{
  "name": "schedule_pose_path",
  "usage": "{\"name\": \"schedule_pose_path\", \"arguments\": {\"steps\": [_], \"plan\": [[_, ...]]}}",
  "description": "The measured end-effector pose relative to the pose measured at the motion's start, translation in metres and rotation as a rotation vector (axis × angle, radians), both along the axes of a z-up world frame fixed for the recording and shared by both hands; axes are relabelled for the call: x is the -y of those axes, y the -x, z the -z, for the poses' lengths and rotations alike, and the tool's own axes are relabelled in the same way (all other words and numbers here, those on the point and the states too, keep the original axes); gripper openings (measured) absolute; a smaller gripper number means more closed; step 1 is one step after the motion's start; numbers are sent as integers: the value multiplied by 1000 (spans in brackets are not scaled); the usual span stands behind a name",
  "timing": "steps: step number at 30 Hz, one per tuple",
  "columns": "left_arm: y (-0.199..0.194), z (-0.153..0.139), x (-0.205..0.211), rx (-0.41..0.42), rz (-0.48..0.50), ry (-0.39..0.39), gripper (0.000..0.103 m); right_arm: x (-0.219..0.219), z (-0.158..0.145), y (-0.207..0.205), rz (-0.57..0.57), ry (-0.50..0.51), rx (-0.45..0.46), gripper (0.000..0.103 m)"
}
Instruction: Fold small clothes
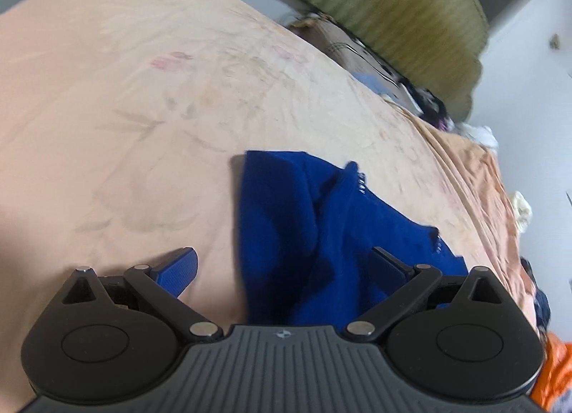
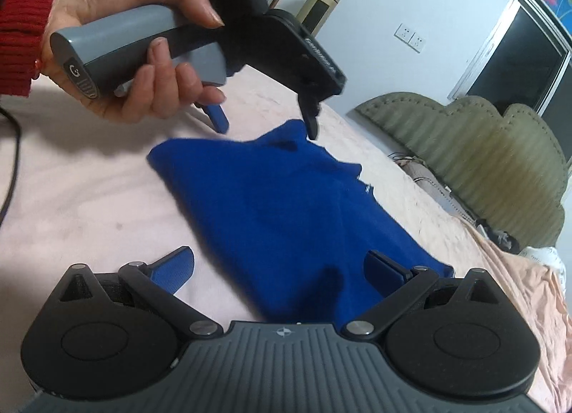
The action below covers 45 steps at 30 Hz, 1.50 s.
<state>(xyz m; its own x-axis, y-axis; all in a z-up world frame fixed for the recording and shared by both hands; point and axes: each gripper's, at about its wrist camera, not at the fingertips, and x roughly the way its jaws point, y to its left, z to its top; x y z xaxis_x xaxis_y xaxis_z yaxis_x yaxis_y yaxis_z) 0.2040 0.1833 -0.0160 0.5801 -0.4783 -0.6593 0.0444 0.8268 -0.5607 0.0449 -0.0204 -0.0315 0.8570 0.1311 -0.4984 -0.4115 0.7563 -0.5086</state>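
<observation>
**Both grippers open over the blue garment on the bed**

My left gripper point(image 1: 282, 270): jaws spread wide, nothing between the pads. Left pad point(image 1: 178, 270) sits over bare bedsheet, right pad over the cloth edge. I can't tell from the wrist view whether either pad touches fabric.

My right gripper point(image 2: 279, 270): same, jaws wide apart and holding nothing. Its right pad point(image 2: 384, 270) overlaps the near corner of the cloth; the left one is over the sheet.

From the right wrist view I see the left gripper point(image 2: 266, 125) from the side, held in a hand point(image 2: 143, 55) with a red knit cuff. Fingers point down, tips just above the far edge of the garment, apart.

Blue garment point(image 2: 286, 213) lies crumpled and partly bunched on the peach bedsheet point(image 1: 125, 109), between the two grippers. A fold ridge runs through its middle.

Green padded headboard point(image 2: 482, 163) is at the far end of the bed. Cardboard box point(image 1: 343, 45) rests against it. Orange cloth point(image 1: 556, 377) sits at the right edge.
</observation>
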Motion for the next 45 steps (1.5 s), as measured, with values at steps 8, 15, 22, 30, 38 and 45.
{"name": "schedule_pose_path", "arguments": {"steps": [8,15,22,30,38,45], "plan": [[-23,2,38,65,126,-108,103,-31,11,-29,29,-5,62,100],[-43,0,68,94,169,-261,100,-42,13,-33,-46,5,54,72],[-55,-2,66,65,102,-290,18,-51,15,-36,-60,30,14,13],[-39,-20,83,94,61,-369,13,-31,2,-32,-58,-41,18,4],[-24,-47,120,123,34,-494,13,10,-13,-9,8,-82,89,3],[-11,-68,164,174,51,-551,13,53,-27,14,94,-178,104,3]]}}
